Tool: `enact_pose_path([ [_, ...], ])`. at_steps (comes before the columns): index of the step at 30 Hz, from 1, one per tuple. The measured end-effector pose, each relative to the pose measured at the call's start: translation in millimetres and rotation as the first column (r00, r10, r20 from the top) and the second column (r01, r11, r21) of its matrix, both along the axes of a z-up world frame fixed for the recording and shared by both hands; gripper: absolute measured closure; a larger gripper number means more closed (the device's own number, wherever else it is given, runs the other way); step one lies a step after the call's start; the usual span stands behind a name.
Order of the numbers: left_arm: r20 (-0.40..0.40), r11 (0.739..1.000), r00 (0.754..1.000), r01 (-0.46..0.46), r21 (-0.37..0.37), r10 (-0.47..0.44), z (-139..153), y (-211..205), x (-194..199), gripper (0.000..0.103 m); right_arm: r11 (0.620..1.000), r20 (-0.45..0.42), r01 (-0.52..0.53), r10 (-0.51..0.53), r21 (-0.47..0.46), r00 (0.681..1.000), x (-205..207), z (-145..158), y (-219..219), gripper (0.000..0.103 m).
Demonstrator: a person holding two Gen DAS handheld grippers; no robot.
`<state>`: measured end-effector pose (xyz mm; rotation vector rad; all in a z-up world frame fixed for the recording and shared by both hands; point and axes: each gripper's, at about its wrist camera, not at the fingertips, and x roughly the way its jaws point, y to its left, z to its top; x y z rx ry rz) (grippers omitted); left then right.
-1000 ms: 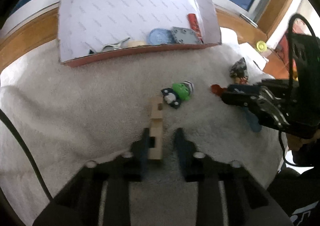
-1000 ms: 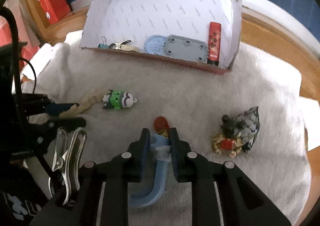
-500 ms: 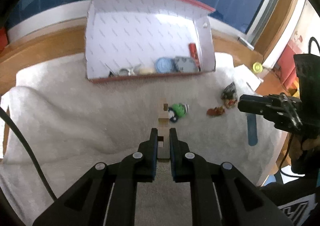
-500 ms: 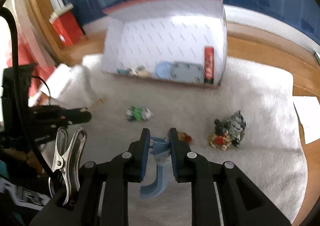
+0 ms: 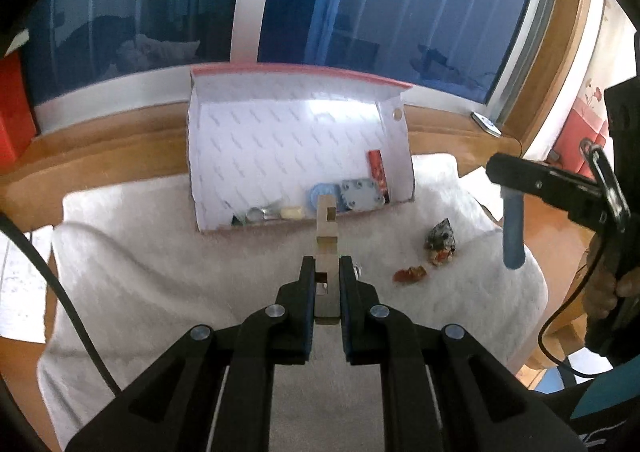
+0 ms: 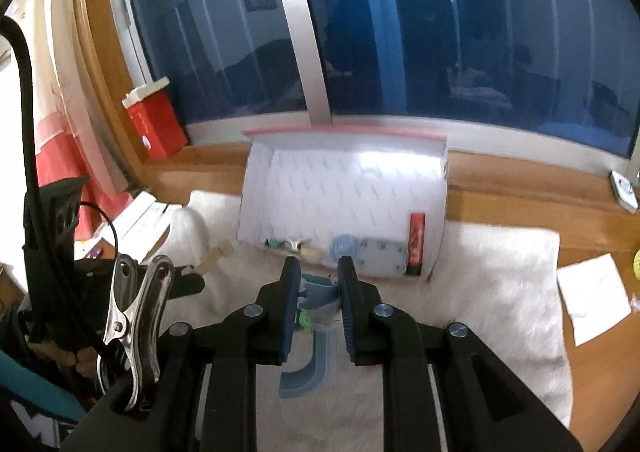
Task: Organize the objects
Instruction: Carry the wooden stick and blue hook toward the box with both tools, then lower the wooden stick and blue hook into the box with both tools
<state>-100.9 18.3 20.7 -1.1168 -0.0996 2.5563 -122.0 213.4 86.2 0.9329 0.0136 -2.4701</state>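
Note:
My left gripper (image 5: 327, 264) is shut on a notched wooden block (image 5: 327, 230) and holds it up above the white towel (image 5: 160, 272), pointing at the open white box (image 5: 280, 140). My right gripper (image 6: 318, 270) is shut on a curved blue plastic piece (image 6: 316, 348), also raised; it shows in the left wrist view (image 5: 512, 228) at the right. The box holds a red tube (image 6: 416, 238), a grey plate (image 6: 380, 258), a blue disc (image 6: 344, 246) and a binder clip (image 5: 260, 214). A small red figure (image 5: 410, 274) and a grey mouse toy (image 5: 442, 238) lie on the towel.
The towel covers a wooden bench (image 6: 520, 188) under a dark window. A red carton (image 6: 154, 120) stands at the left. A sheet of paper (image 6: 592, 298) lies to the right of the towel. A metal clamp (image 6: 136, 316) hangs on my right gripper's body.
My left gripper closed on the wooden block and lifted it off the towel. My right gripper rose with the blue piece. Both views pulled back and tilted up toward the window.

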Motion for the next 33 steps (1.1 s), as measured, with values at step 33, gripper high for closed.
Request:
enact_pose_path([
  [33, 0.044, 1.0, 0.999, -0.012, -0.015, 0.013, -23.8, -0.5, -76.5, 0.094, 0.997, 0.1, 0.003, -0.01, 0.073, 0.995, -91.2, -43.8, -28.2, 0.083],
])
